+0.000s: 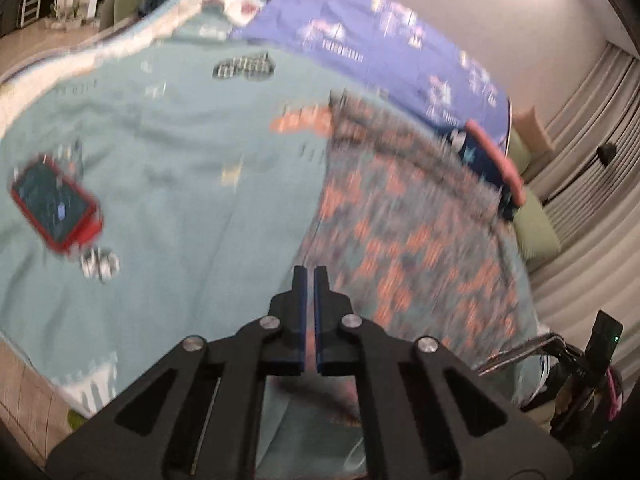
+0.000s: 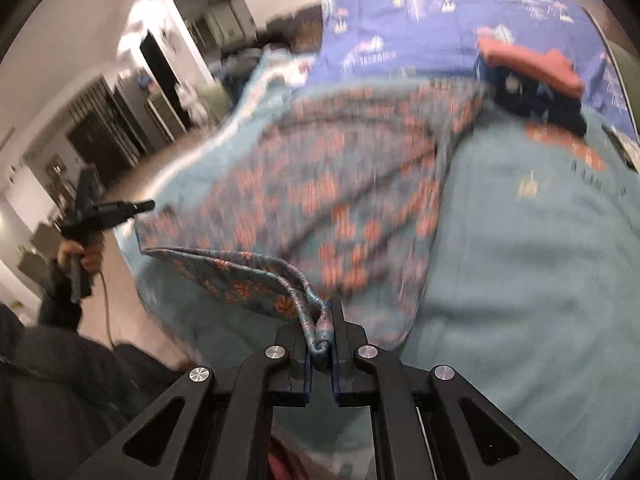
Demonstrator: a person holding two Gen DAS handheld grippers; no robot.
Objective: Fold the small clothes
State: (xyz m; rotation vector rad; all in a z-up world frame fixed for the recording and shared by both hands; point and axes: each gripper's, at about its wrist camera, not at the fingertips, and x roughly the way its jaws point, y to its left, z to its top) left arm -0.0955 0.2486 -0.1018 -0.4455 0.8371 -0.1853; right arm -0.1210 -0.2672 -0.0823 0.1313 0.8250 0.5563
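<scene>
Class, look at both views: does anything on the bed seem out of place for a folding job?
Yes: a phone in a red case lies on the teal blanket, left of the patterned cloth, where spread cloth could cover it.

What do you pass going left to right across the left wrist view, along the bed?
Red-cased phone → teal blanket → left gripper, shut and empty → floral patterned garment → folded navy and salmon clothes.

Teal garment (image 2: 320, 200) with orange flower print lies spread and rumpled, one corner lifted
</scene>
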